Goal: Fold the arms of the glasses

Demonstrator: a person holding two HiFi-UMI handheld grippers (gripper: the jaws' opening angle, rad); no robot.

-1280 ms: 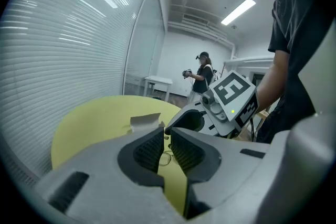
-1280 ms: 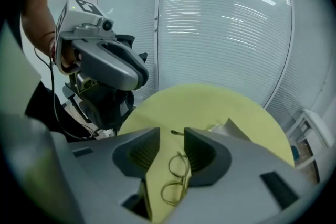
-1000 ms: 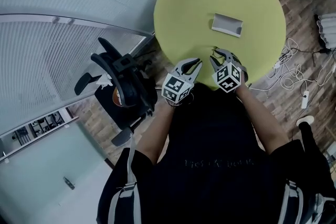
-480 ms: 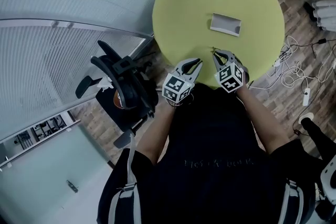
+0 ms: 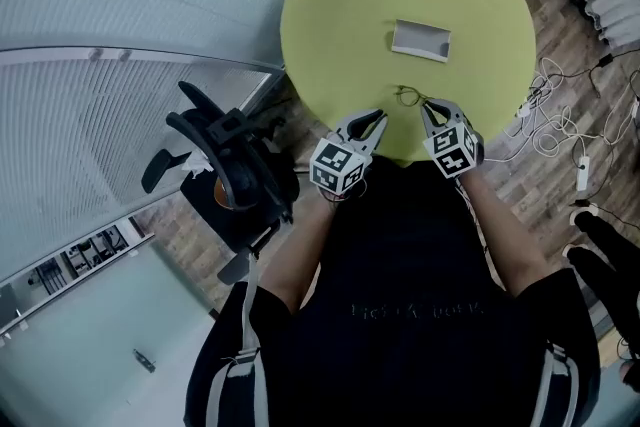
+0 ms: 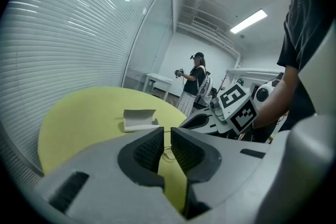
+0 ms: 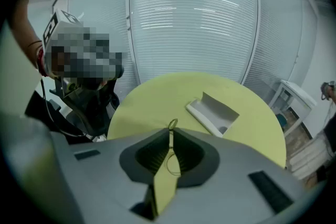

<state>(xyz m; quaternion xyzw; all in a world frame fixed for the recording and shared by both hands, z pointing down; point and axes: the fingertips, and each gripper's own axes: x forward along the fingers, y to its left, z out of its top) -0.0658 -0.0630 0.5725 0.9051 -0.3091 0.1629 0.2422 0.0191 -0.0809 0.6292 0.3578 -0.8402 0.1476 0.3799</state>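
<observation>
Right gripper [image 7: 170, 132]: fingers have just been closing and now pinch the thin wire glasses [image 7: 172, 123] between their tips. The glasses sit at the near edge of the round yellow surface [image 5: 340, 5], well short of the open grey case [image 5: 420, 40]. Left gripper [image 6: 166, 136]: fingers a narrow slit apart with nothing held, poised just beside the right gripper over the near rim of the surface.

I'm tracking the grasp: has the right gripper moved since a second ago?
Yes. The right gripper has shifted right, away from the case, in the head view. Its tongs have just been closing and now pinch the glasses.
</observation>
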